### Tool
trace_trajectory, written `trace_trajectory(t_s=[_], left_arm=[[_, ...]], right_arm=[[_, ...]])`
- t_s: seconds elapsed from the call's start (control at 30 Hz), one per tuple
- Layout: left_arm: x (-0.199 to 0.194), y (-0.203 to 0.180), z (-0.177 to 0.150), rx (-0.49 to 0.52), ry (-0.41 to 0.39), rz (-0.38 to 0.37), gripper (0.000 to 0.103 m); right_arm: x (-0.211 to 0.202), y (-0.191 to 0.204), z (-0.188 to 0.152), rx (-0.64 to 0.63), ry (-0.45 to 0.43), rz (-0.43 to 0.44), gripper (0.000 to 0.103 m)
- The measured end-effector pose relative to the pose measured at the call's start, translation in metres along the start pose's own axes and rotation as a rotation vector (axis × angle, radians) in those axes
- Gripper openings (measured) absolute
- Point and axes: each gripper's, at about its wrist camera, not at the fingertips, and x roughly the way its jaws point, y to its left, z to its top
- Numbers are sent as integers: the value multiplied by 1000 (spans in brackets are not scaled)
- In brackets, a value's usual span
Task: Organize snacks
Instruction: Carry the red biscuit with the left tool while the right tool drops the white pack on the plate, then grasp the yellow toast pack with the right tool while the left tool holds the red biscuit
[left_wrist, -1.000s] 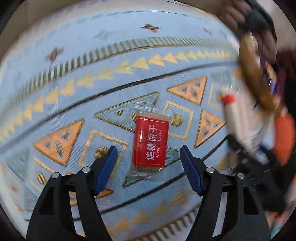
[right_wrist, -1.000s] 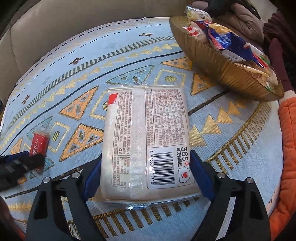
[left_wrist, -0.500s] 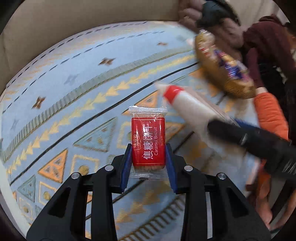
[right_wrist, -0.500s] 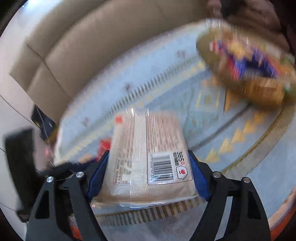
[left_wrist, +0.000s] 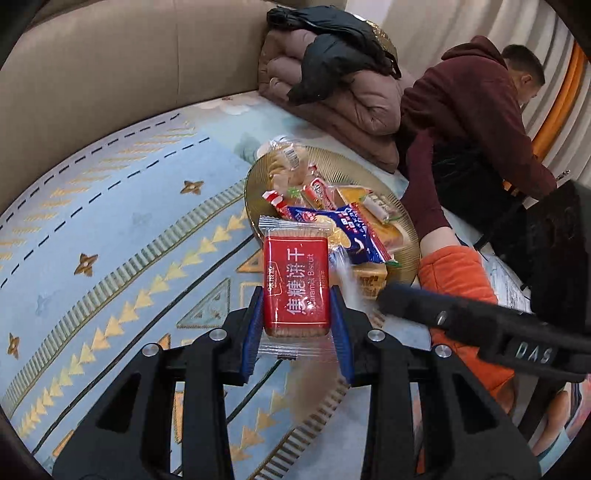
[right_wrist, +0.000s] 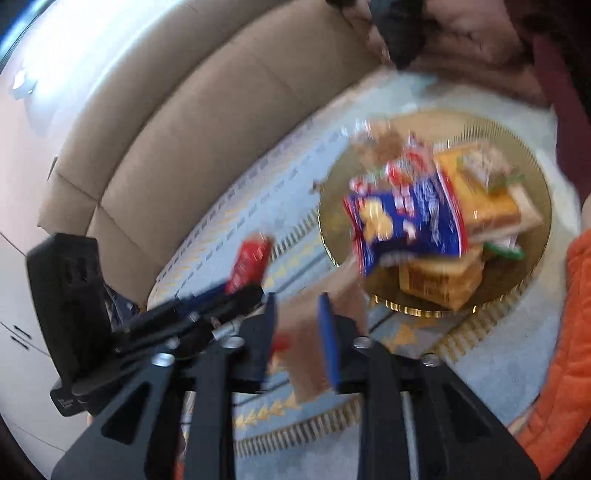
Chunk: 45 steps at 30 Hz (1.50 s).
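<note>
Red foil biscuit (left_wrist: 296, 288) clamped flat between the left gripper's (left_wrist: 295, 314) blue pads, lifted toward the gold ribbed bowl (left_wrist: 258, 177), likely to drop in | right gripper (right_wrist: 297, 332) closed on a pale soft pack (right_wrist: 306, 354), blurred, just short of that bowl | bowl heaped with crinkly wrappers

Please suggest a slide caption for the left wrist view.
Left gripper holds a red biscuit pack above the rug, facing the gold snack bowl.

Glossy plastic biscuit wrapper (left_wrist: 296, 284)
</note>
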Motion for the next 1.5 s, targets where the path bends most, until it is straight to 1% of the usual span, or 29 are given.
trace_trajectory(t_s=[0.03, 0.07, 0.1, 0.17, 0.23, 0.27, 0.3, 0.37, 0.4, 0.47, 0.5, 0.53, 0.57, 0.63, 0.73, 0.8, 0.83, 0.87, 0.93, 1.0, 1.1, 1.17, 1.23, 1.33, 1.37, 1.4, 1.43, 1.47, 1.5], left_arm=[[-2, 2, -2, -11, -3, -3, 34], [-4, 5, -5, -23, -3, -4, 34], [-8, 13, -10, -42, -2, 1, 34], [-14, 27, -20, -60, 5, 20, 34], [-20, 45, -41, -73, 27, 69, 34], [-23, 56, -53, -90, 37, 83, 34], [-25, 66, -61, -110, 45, 92, 34], [-29, 88, -81, -163, 53, 111, 34], [-32, 102, -93, -199, 53, 122, 34], [-34, 122, -109, -253, 65, 167, 34], [-34, 132, -112, -275, 69, 207, 34], [-35, 137, -111, -283, 61, 228, 34], [-37, 140, -108, -287, 47, 235, 34], [-44, 138, -98, -280, -4, 214, 34], [-52, 125, -90, -221, -46, 218, 34], [-53, 117, -92, -188, -46, 223, 34], [-54, 113, -93, -177, -44, 220, 34], [-55, 111, -94, -171, -43, 219, 34], [-54, 109, -90, -171, -46, 215, 34], [-56, 110, -89, -176, -50, 209, 34], [-58, 114, -90, -190, -52, 219, 34], [-58, 118, -90, -211, -53, 215, 34], [-57, 122, -90, -227, -49, 209, 34], [-52, 120, -91, -211, -36, 221, 34], [-53, 119, -91, -203, -38, 231, 34], [-54, 117, -91, -194, -40, 238, 34], [-55, 117, -91, -189, -43, 241, 34], [-56, 116, -90, -188, -46, 242, 35], [-56, 116, -90, -188, -49, 242, 35]], right_arm=[[3, -3, -1, 8, 28, 4, 69], [6, -6, -4, 3, 55, -8, 75], [11, -5, -7, -7, 71, -22, 75], [24, -8, -15, -19, 114, -37, 83], [46, -7, -28, -20, 182, -45, 84], [55, -4, -33, -31, 207, -44, 90], [65, 0, -38, -55, 226, -72, 91], [82, 12, -51, -131, 265, -164, 91], [86, 15, -54, -150, 280, -190, 91], [87, 14, -57, -145, 291, -205, 91], [85, 12, -57, -130, 298, -202, 91], [82, 10, -57, -117, 298, -203, 91], [77, 6, -57, -108, 297, -216, 91], [73, 6, -56, -125, 326, -261, 91], [68, 13, -64, -245, 379, -359, 92], [67, 21, -70, -360, 396, -452, 92], [67, 23, -72, -392, 404, -480, 92], [68, 23, -73, -407, 413, -487, 92], [69, 18, -67, -389, 406, -469, 95], [73, 6, -59, -323, 418, -439, 95], [77, -13, -56, -211, 472, -371, 95], [68, -7, -64, -235, 474, -324, 96], [61, 2, -79, -285, 513, -280, 95], [53, 11, -87, -333, 517, -263, 95], [50, 9, -86, -333, 524, -273, 95], [49, 7, -84, -338, 527, -309, 95], [48, 4, -79, -368, 525, -406, 95], [46, 3, -77, -400, 524, -480, 95], [46, 1, -74, -422, 525, -524, 95]])
